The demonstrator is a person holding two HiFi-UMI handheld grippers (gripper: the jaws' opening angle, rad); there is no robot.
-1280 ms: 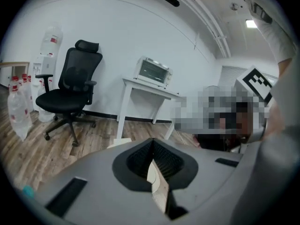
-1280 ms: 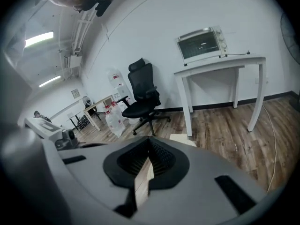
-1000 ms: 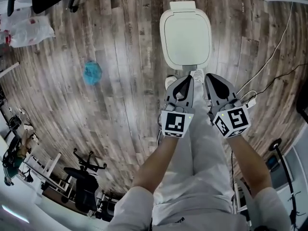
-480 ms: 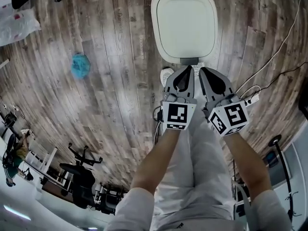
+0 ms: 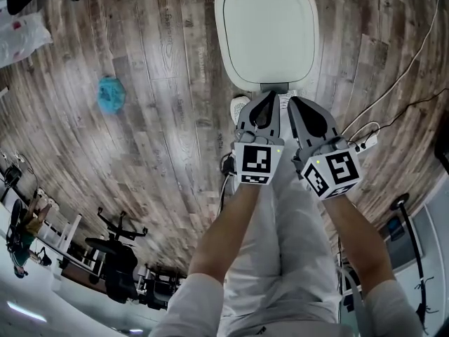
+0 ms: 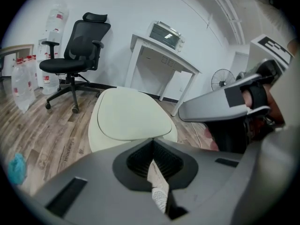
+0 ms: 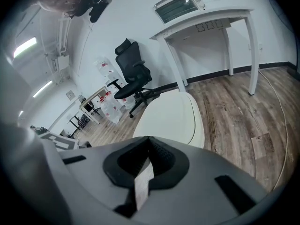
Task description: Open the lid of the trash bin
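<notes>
The white trash bin [image 5: 266, 34] stands on the wood floor straight ahead, with its rounded lid down. A grey pedal [image 5: 278, 88] shows at its near foot. My left gripper [image 5: 266, 98] and right gripper [image 5: 293, 102] are held side by side just short of the bin's front edge, above the person's legs. Both have their jaws shut with nothing between them. The left gripper view has the closed lid [image 6: 131, 116] just beyond the jaw tips [image 6: 152, 142], with the right gripper [image 6: 220, 108] beside them. Past the right jaw tips [image 7: 149, 139] lies the same lid [image 7: 169, 115].
A blue crumpled thing [image 5: 110, 94] lies on the floor to the left. Cables [image 5: 396, 83] and a power strip [image 5: 365, 143] run at the right. A black office chair [image 6: 75, 46], a white table [image 6: 161, 48] with a toaster oven [image 6: 165, 32] and a fan [image 6: 222, 81] stand behind the bin.
The bin has come closer and now fills more of the head view. Both grippers, still shut, sit nearer its front edge than a second ago.
</notes>
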